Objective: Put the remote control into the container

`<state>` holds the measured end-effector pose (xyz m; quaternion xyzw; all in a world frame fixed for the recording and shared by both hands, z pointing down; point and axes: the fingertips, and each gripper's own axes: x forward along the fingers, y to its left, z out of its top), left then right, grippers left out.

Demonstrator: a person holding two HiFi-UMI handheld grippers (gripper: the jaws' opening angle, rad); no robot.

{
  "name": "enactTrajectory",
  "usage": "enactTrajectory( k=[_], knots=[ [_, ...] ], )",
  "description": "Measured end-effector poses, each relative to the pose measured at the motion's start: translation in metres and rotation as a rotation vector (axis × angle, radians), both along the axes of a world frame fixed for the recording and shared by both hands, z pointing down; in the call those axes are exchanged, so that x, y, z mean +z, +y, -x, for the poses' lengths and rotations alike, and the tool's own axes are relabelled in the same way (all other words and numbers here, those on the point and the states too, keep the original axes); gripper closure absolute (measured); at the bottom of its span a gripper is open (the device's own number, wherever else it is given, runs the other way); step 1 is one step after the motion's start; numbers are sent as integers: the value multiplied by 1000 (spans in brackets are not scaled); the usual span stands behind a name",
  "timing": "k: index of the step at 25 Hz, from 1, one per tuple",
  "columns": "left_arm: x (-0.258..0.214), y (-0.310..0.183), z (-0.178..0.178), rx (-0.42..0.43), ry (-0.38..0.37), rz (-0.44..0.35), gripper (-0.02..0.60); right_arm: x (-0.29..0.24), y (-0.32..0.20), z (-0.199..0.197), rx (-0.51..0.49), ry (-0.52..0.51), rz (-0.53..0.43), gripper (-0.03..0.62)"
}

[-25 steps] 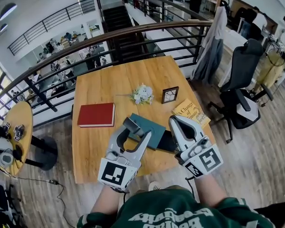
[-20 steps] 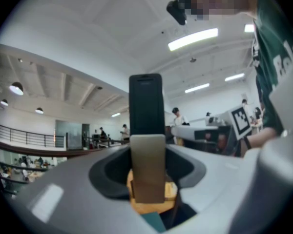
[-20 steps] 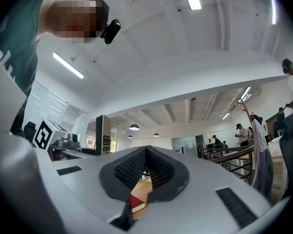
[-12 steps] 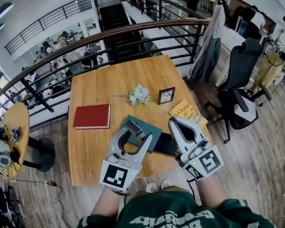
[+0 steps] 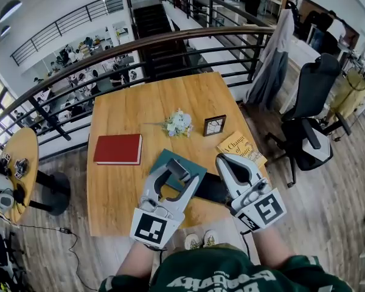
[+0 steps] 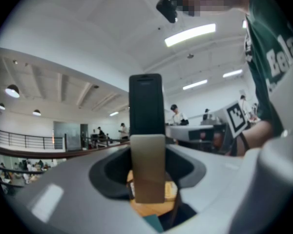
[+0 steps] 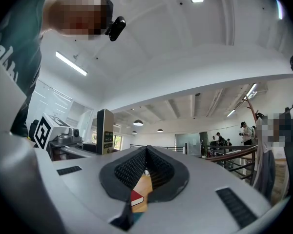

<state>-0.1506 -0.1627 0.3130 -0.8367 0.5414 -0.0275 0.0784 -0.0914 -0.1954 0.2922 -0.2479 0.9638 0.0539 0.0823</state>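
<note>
The remote control point(image 5: 178, 168), a dark slim bar, stands between the jaws of my left gripper point(image 5: 177, 175), which is shut on it above the teal container point(image 5: 160, 161) on the wooden table point(image 5: 140, 111). In the left gripper view the remote point(image 6: 146, 104) rises upright out of the left gripper point(image 6: 147, 147), pointing at the ceiling. My right gripper point(image 5: 229, 162) hovers just right of the container with its jaws shut and nothing in them. In the right gripper view its ribbed pads point(image 7: 136, 167) meet, and the remote point(image 7: 105, 130) shows at the left.
A red book point(image 5: 118, 149), a small bunch of flowers point(image 5: 179, 122), a small framed picture point(image 5: 214, 125) and a yellow book point(image 5: 240, 146) lie on the table. A dark flat thing point(image 5: 212, 188) sits between the grippers. A railing point(image 5: 170, 41) runs behind; an office chair point(image 5: 310, 120) stands right.
My left gripper with the remote has drawn slightly back toward me and tipped up. The right gripper has stayed where it was, still shut.
</note>
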Motion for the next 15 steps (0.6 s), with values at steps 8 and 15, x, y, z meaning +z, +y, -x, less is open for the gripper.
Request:
enactTrajectory(
  k=[8,15],
  knots=[
    [0,-5,-13,6,-5,3,376,2,-5,-9,-5,0,3,576],
    [9,-8,-21,20,-40,21,376,4,-6,-15,-2,5,2,576]
  ],
)
